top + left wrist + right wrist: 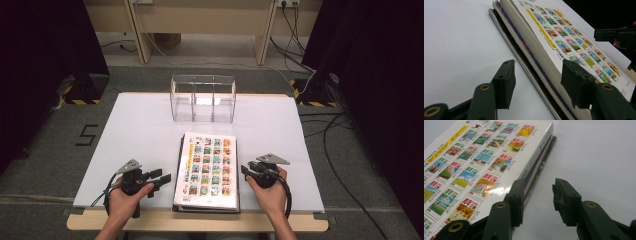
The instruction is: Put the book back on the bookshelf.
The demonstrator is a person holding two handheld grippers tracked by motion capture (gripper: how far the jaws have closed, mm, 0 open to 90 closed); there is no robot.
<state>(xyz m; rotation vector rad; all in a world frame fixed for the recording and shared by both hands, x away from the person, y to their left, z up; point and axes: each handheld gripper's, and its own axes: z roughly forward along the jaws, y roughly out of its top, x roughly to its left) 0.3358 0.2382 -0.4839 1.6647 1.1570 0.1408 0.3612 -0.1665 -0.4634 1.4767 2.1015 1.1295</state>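
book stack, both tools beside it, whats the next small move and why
Probably ease the left tool a little further in and close on the top book. Its jaws are open and straddle that edge of the book stack without pressing it. The right tool is open at the opposite edge, gripping nothing.

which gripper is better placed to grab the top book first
Left, probably: the left gripper has open jaws straddling the page edges of the top book. The right gripper stands open beside the stack's spine side.

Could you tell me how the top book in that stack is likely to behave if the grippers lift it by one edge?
The top book looks thick, so probably fairly heavy. Its glossy cover may slip between pads. It seems softbound, so lifted by one edge it would likely sag.
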